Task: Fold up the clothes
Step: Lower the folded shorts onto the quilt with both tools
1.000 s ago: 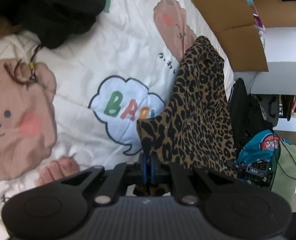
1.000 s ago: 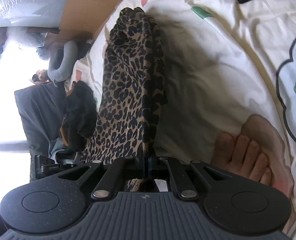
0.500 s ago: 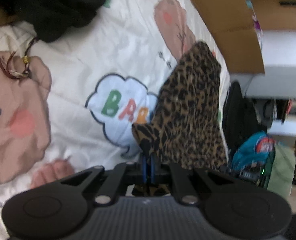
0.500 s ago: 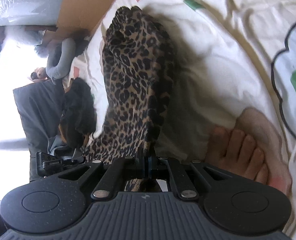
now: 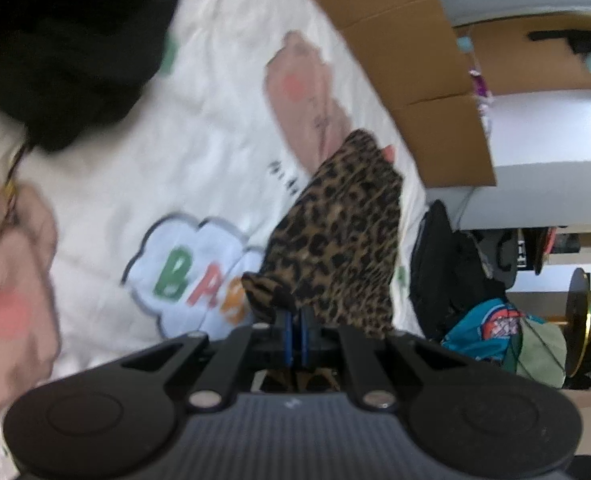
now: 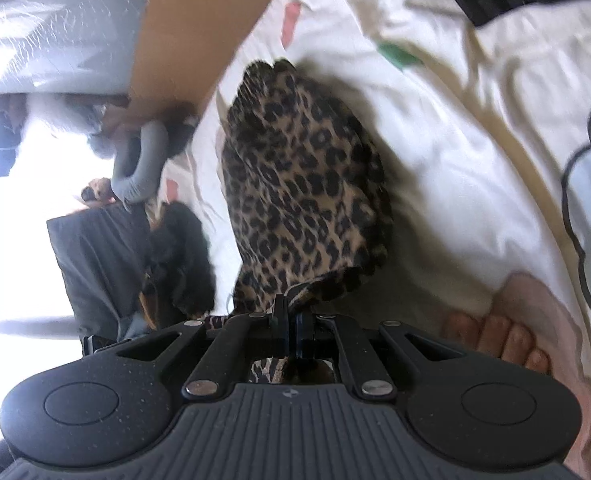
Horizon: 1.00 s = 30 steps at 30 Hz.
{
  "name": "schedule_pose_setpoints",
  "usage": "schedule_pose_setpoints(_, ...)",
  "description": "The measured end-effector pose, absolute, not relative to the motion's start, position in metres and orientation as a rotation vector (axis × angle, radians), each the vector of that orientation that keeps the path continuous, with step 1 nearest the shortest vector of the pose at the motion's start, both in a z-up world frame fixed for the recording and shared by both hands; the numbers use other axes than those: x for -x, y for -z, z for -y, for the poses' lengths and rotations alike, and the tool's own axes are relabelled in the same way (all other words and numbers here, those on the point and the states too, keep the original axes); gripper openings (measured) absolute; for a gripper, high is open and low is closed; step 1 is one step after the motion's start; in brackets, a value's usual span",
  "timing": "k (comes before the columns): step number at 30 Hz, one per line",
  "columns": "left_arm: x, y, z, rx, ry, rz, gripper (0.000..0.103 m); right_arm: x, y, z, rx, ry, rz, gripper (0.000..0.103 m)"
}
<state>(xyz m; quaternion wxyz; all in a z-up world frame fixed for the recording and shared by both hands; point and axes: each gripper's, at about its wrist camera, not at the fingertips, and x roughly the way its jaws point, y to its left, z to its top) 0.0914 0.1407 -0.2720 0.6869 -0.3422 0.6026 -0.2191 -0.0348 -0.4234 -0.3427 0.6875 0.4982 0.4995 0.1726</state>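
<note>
- Leopard-print brown fabric garment (image 5: 337, 240) hangs lifted above the white cartoon-printed bedsheet (image 5: 215, 128), likely so it drapes flat for folding.
- Left gripper (image 5: 294, 320) and right gripper (image 6: 289, 320) each pinch an edge, fingers clamped together.

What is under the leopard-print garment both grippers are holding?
Under the leopard-print garment lies the white cartoon-print bedsheet, shadowed beside it. The sheet directly beneath is covered. The left gripper and right gripper pinch its near edge.
</note>
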Motion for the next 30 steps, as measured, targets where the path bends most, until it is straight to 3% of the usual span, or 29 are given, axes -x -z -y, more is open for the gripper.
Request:
schedule_pose_setpoints(11, -0.123, 0.235, -0.135, 0.765, 0.52, -1.222, 0.004, 0.016, 0.326, 0.432, -1.15, -0.409, -1.015, 0.001)
schedule_pose_setpoints(30, -0.18, 0.256, -0.122, 0.761, 0.463, -1.127, 0.004, -0.039, 0.326, 0.437, -1.105, -0.349, -0.919, 0.001)
